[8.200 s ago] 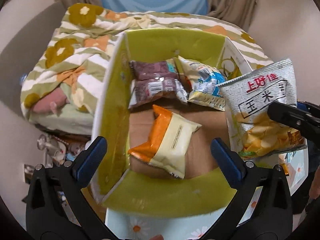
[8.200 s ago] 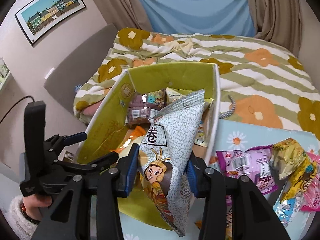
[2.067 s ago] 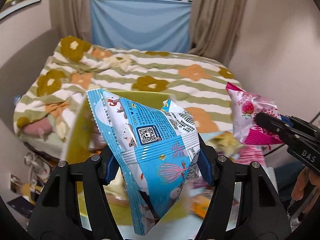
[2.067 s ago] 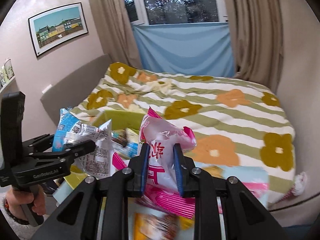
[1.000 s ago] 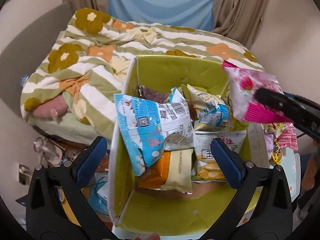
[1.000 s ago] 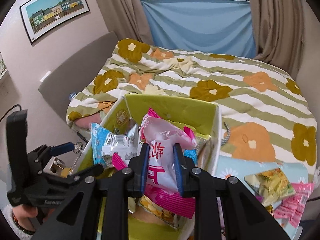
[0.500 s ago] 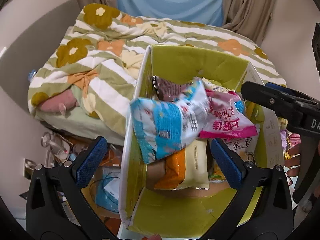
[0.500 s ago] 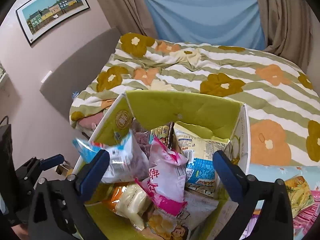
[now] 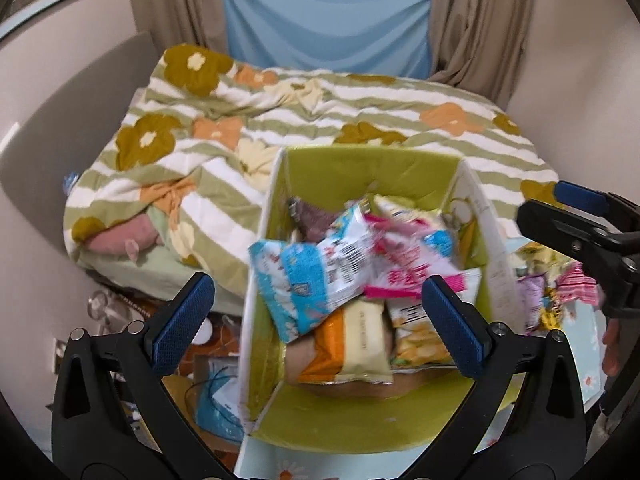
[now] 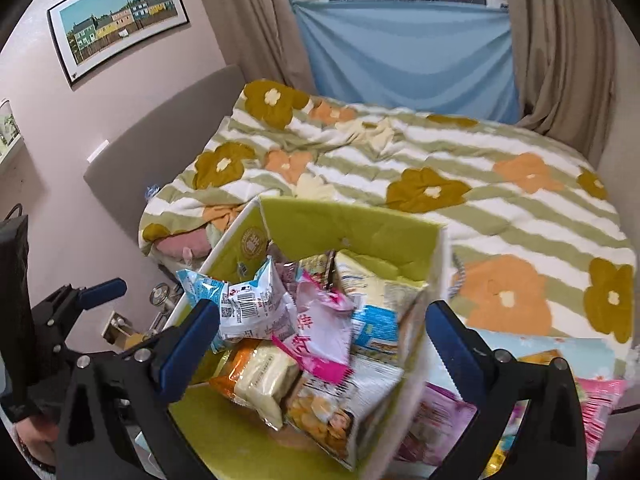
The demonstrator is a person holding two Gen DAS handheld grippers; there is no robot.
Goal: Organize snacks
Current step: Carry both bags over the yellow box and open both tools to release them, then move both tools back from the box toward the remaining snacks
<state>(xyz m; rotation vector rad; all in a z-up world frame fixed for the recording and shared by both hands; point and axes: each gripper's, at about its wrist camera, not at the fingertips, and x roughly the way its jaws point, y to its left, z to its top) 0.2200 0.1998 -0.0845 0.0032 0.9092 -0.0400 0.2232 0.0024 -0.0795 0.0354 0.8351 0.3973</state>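
Note:
A green-lined cardboard box (image 9: 372,172) (image 10: 352,232) holds several snack packs. A blue and white bag (image 9: 308,276) (image 10: 252,304) lies on top at the left, a pink bag (image 9: 404,268) (image 10: 320,328) beside it, an orange and cream pack (image 9: 348,348) (image 10: 256,376) and a chips bag (image 10: 336,404) below. My left gripper (image 9: 320,312) is open and empty over the box's near side. My right gripper (image 10: 320,344) is open and empty above the box; it also shows at the right in the left wrist view (image 9: 580,232).
More snack packs (image 9: 560,280) (image 10: 592,396) lie on the light blue daisy-print table (image 10: 576,344) right of the box. A bed with a striped flower quilt (image 9: 320,112) lies beyond. Clutter (image 9: 216,376) sits on the floor left of the box.
Both grippers opened and dropped their bags, the blue and white one and the pink one, into the box. Both grippers have since lifted and pulled back.

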